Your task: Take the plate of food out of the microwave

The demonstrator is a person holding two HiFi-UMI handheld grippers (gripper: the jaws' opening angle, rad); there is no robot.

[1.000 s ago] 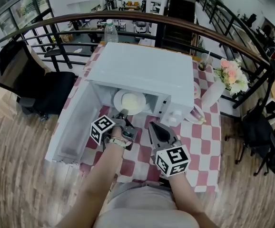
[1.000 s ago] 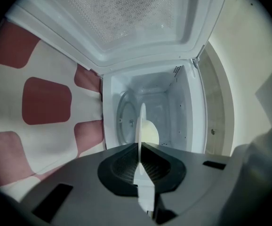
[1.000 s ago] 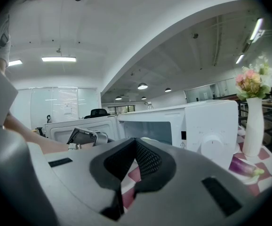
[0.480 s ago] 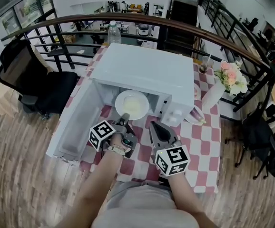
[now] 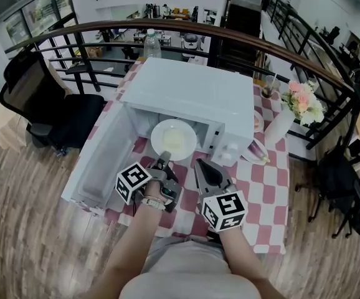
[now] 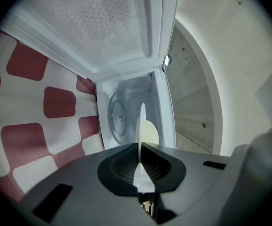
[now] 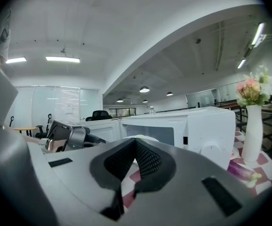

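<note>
The left tongs [image 5: 163, 161] pinch the near rim of the plate of food [image 5: 174, 139] at the microwave [image 5: 192, 92] mouth, midway between the near and far edges of the worktop [image 5: 264, 192]. The right tongs [image 5: 202, 166] are closed and empty. The plate is probably stiff, slick and breakable, so it should be kept level.

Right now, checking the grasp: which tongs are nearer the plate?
Left. The left tongs clamp the near rim of the plate; the right tongs, shut on nothing, sit apart to its right.
</note>
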